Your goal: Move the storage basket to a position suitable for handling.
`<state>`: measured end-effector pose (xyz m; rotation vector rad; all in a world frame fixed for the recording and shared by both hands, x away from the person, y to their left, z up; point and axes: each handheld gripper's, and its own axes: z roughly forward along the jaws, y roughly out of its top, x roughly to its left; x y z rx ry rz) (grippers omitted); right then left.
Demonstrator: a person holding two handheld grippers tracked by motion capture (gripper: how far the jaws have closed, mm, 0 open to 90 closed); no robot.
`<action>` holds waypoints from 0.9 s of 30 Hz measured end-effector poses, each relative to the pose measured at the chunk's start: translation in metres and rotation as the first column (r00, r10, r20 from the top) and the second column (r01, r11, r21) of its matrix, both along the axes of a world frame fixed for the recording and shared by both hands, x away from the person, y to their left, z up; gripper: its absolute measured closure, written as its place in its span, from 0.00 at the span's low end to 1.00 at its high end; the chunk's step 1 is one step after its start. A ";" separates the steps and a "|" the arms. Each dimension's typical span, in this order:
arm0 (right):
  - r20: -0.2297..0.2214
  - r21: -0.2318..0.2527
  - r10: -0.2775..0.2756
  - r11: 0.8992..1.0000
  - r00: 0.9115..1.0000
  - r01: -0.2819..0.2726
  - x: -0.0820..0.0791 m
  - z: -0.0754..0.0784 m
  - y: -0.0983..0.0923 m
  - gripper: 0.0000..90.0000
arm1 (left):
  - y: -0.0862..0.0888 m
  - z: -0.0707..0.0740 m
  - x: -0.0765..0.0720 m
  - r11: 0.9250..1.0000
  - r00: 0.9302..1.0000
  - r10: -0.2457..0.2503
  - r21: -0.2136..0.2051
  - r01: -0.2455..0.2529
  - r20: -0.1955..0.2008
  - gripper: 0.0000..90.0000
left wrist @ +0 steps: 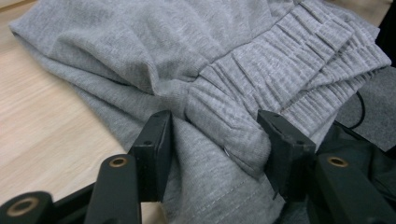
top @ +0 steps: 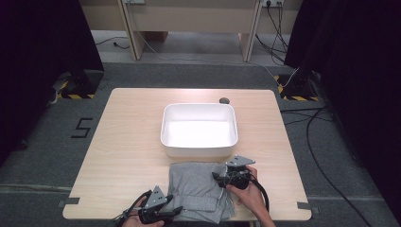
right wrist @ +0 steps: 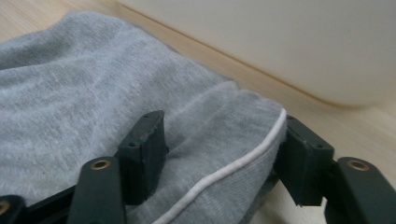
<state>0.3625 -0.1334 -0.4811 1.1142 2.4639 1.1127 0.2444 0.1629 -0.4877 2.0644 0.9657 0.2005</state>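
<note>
Left hand-held gripper [left wrist: 215, 140]: you have it clamped on the grey garment's [top: 201, 189] elastic waistband, near edge.
Right hand-held gripper [right wrist: 222, 144]: clamped on its piped corner.
White tub [top: 198, 142]: just beyond the garment on the surface [top: 127, 142], nearer your right hand.

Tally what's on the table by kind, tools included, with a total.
Grey folded garment: 1
White tub: 1
Small dark round thing on the table, past the tub: 1
Handheld tools, both with cloth between the jaws: 2, the left tool and the right tool
Total: 5
</note>
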 end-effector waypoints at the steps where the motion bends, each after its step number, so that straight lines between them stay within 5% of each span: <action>1: 0.007 -0.002 0.005 1.000 1.000 -0.005 0.002 0.000 0.004 0.47 | 0.001 0.000 0.001 1.000 1.000 0.004 -0.001 -0.004 0.002 0.52; 12: 0.008 0.016 -0.035 0.999 0.999 0.035 0.012 -0.002 0.013 0.45 | 0.004 -0.001 0.009 0.999 0.999 0.037 0.014 -0.037 0.020 0.50; 18: -0.045 0.092 -0.079 0.992 0.996 0.083 0.010 -0.002 -0.007 0.31 | 0.010 -0.003 0.009 0.998 0.998 0.055 0.005 -0.055 0.029 0.45; 24: -0.021 0.145 -0.093 0.985 0.995 0.095 0.006 0.004 -0.019 0.28 | 0.008 0.000 0.008 0.997 0.998 0.066 0.029 -0.067 0.023 0.38; 27: -0.024 0.148 -0.086 0.985 0.996 0.088 0.006 0.004 -0.020 0.27 | 0.011 0.001 0.006 0.995 0.995 0.097 -0.015 -0.097 0.016 0.32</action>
